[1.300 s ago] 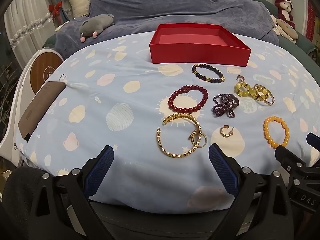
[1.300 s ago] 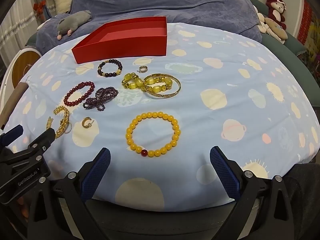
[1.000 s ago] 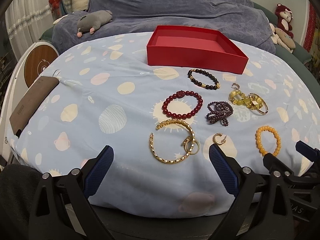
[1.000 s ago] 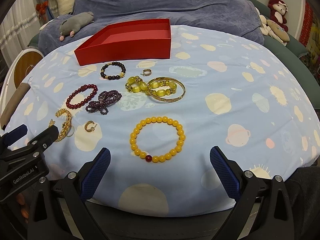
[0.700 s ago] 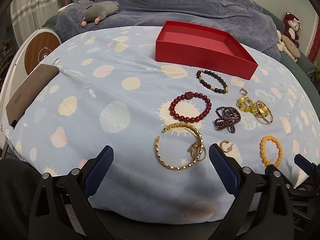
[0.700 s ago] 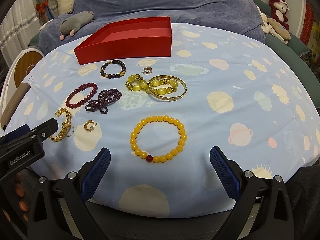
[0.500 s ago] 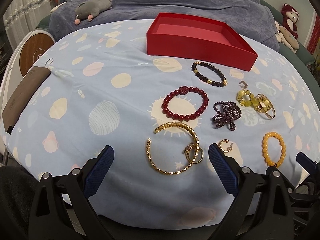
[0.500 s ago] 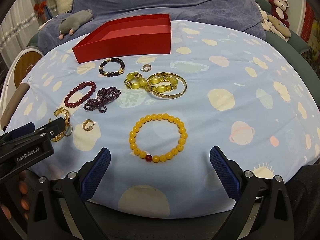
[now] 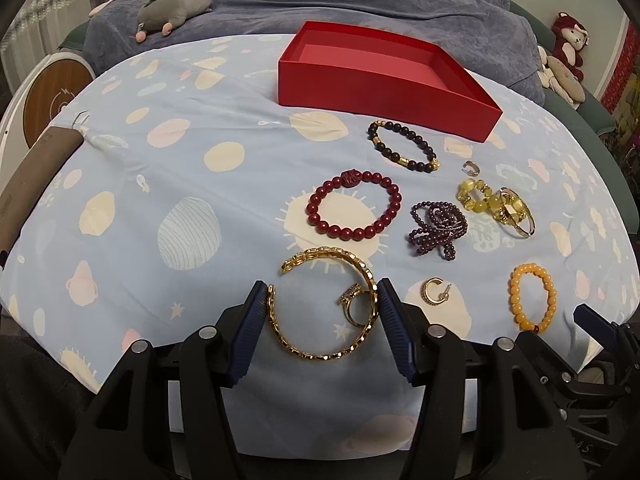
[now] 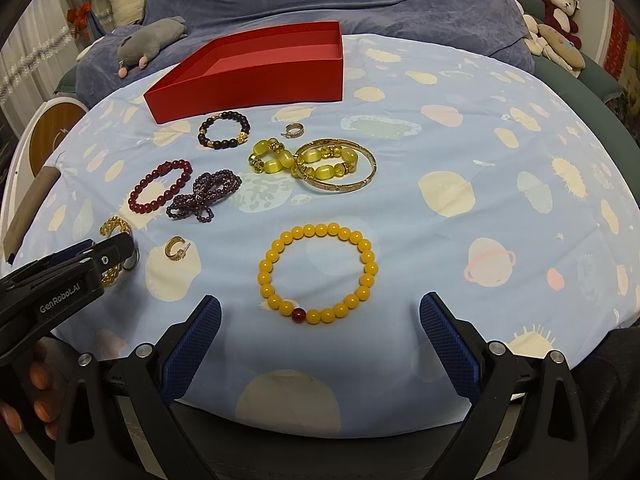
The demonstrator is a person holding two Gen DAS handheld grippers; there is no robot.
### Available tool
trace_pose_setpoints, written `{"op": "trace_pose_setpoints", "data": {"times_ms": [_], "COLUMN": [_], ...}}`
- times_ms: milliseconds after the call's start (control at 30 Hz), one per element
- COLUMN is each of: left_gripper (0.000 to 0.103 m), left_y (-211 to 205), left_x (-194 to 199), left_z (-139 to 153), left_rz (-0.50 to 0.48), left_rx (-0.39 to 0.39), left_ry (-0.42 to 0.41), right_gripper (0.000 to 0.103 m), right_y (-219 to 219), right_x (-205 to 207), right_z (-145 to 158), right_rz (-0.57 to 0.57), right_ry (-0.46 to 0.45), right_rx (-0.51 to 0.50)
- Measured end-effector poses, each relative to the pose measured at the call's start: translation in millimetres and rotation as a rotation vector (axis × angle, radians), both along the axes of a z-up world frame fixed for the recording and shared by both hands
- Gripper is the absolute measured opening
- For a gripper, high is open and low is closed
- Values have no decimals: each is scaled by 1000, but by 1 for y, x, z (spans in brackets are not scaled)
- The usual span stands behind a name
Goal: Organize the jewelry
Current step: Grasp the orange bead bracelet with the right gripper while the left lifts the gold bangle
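My left gripper [image 9: 320, 320] has its jaws closed in around the gold chain bangle [image 9: 320, 354], each pad touching one side; a gold ring [image 9: 354, 308] lies inside the bangle. My right gripper [image 10: 320, 332] is open wide and empty, just in front of the orange bead bracelet [image 10: 318, 274]. The empty red box [image 9: 380, 76] stands at the back. Between them lie a dark red bead bracelet [image 9: 354, 210], a black bead bracelet [image 9: 402, 151], a purple bead bundle [image 9: 438, 228], yellow stone bracelets with a gold bangle [image 10: 320, 162], and a gold earring [image 9: 434, 296].
Everything lies on a light blue patterned cloth [image 9: 180, 184]. A small silver ring [image 10: 294, 131] lies near the box. A grey plush toy [image 9: 172, 4] and blue blanket are behind. A brown flat object [image 9: 24, 176] sits at the left edge.
My left gripper has moved forward and down over the gold chain bangle and its jaws have narrowed onto it. The right gripper has barely moved.
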State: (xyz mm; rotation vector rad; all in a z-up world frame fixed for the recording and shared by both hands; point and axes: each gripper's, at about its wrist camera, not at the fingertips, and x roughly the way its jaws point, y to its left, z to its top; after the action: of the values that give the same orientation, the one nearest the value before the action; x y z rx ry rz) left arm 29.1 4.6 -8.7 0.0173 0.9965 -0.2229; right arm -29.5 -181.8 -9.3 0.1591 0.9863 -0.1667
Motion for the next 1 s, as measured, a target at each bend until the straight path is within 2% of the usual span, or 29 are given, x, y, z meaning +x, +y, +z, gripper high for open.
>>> {"op": "trace_pose_setpoints", "data": {"times_ms": [233, 300, 333, 467, 733, 800, 933, 1000], "left_gripper": [54, 54, 54, 54, 54, 54, 54, 54], "left_y": [7, 8, 8, 7, 8, 8, 8, 7], "left_x": [-6, -7, -7, -6, -6, -5, -6, -7], "left_z": [14, 14, 13, 10, 6, 6, 4, 4], "left_rz": [11, 13, 12, 11, 13, 14, 10, 7], "left_rx": [-38, -32, -30, -25, -29, -29, -25, -22], "left_ry": [-44, -47, -48, -42, -37, -33, -30, -30], "right_gripper": [83, 82, 78, 71, 67, 55, 45, 28], "right_y": [-2, -3, -3, -2, -27, -33, -28, -22], "right_x": [12, 16, 17, 19, 16, 18, 19, 19], "right_z": [-2, -6, -7, -6, 5, 0, -4, -4], "right_rz": [6, 8, 11, 21, -59, -71, -44, -18], "right_ry": [20, 36, 44, 40, 18, 44, 52, 52], "right_rx": [48, 48, 54, 54, 113, 113, 37, 14]}}
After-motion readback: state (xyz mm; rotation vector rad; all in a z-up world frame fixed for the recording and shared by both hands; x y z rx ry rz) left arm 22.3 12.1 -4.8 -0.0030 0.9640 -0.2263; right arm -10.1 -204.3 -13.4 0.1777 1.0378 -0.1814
